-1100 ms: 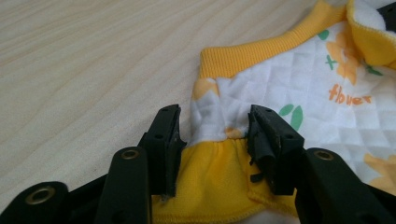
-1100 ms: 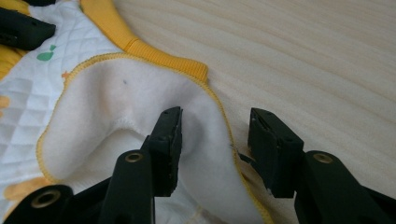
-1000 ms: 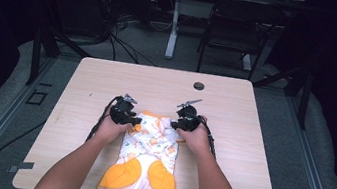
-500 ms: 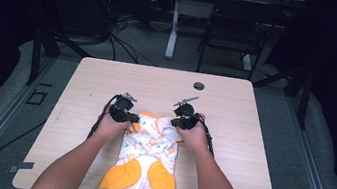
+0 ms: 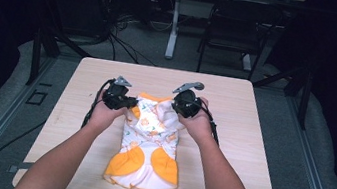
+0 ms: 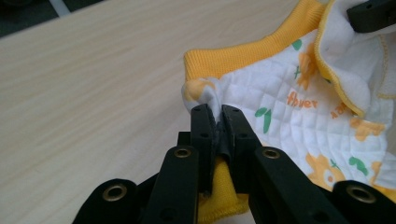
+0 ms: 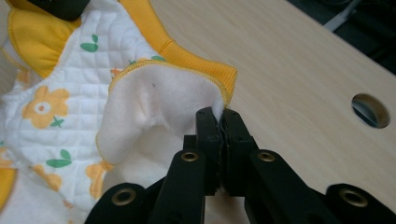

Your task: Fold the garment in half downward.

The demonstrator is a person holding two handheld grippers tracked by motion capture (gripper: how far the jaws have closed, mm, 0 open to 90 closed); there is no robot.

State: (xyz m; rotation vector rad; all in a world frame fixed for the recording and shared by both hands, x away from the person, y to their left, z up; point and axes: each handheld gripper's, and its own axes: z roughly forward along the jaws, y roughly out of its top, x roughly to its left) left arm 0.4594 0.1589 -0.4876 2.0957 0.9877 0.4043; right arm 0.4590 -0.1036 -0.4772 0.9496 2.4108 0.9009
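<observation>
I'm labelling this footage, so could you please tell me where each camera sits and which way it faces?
High view: above the person's side of the table, looking forward and down; both forearms, left gripper and right gripper show.
Left gripper view: on that gripper, looking along its jaws clamped on the garment.
Right gripper view: along its jaws, pinching the garment's white lining.
Shared: the garment and the wooden tabletop.

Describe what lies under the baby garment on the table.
The baby garment rests on the wooden table. Its far end hangs lifted, pinched by the left claw and right claw. Whatever lies beneath its flat part is covered.
</observation>
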